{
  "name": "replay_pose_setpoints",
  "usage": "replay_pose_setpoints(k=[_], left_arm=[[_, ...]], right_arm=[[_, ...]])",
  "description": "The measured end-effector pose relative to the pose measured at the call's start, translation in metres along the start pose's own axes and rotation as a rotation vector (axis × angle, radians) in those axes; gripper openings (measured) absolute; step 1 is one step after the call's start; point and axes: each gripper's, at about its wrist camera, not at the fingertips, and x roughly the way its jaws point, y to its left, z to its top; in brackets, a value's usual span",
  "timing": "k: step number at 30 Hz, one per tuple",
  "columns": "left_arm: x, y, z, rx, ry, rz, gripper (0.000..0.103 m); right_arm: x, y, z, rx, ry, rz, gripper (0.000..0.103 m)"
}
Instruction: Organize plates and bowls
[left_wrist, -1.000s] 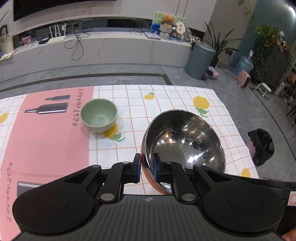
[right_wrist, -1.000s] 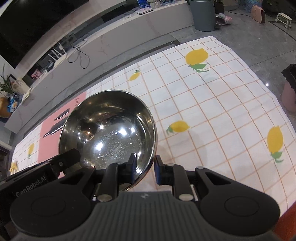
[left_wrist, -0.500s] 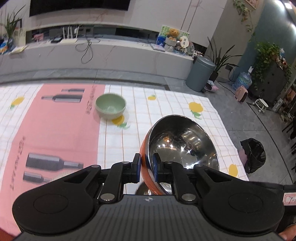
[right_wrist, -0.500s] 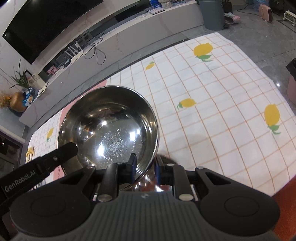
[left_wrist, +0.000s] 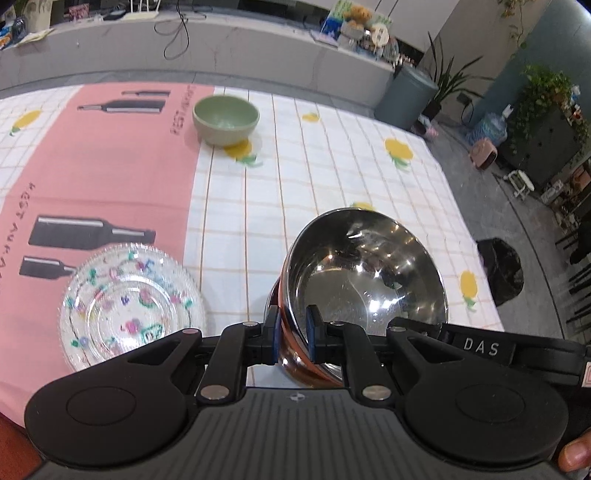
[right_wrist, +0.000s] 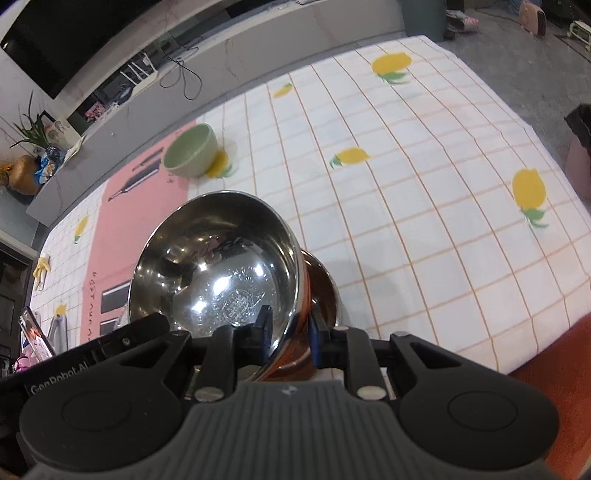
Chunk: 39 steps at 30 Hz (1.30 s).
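A shiny steel bowl (left_wrist: 365, 273) (right_wrist: 221, 273) with a copper-coloured outside hangs tilted over the near part of the table. My left gripper (left_wrist: 291, 336) is shut on its left rim, one pad inside and one outside. On the opposite rim my right gripper (right_wrist: 290, 336) is shut the same way. A second steel bowl (right_wrist: 325, 284) sits just below and behind it; whether they touch I cannot tell. A pale green bowl (left_wrist: 225, 118) (right_wrist: 190, 155) stands far off at the pink strip's edge. To the near left lies a clear flowered glass plate (left_wrist: 129, 306).
The tablecloth (left_wrist: 332, 166) is a white grid with lemons and a pink bottle-print strip. Off the table's right side are a black bin bag (left_wrist: 502, 273) and a grey bin (left_wrist: 406, 96). A long counter runs behind. Some small items (right_wrist: 33, 332) lie at the near-left edge.
Both grippers have carried the steel bowl back toward the near edge and lower. The green bowl now looks farther off, and the glass plate and second steel bowl have come into view.
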Motion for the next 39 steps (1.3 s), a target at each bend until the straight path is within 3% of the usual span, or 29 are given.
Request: replay_pose_setpoints(k=[8, 16, 22, 27, 29, 39], left_arm=[[0.014, 0.003, -0.012, 0.003, 0.036, 0.019, 0.015], [0.018, 0.001, -0.009, 0.014, 0.047, 0.021, 0.015], [0.027, 0.011, -0.006, -0.044, 0.07, -0.018, 0.016], [0.027, 0.011, -0.005, -0.038, 0.055, -0.021, 0.016], [0.024, 0.013, -0.004, -0.044, 0.041, -0.031, 0.023], [0.016, 0.019, 0.004, -0.066, -0.008, -0.052, 0.023]], right_arm=[[0.016, -0.001, -0.004, -0.019, 0.041, -0.024, 0.018], [0.02, 0.004, -0.001, -0.057, 0.017, -0.062, 0.019], [0.023, 0.002, 0.002, -0.047, 0.012, -0.058, 0.021], [0.024, -0.003, 0.004, -0.02, 0.012, -0.033, 0.024], [0.025, -0.004, 0.005, -0.01, 0.017, -0.024, 0.026], [0.021, -0.008, 0.006, 0.022, 0.006, -0.004, 0.027]])
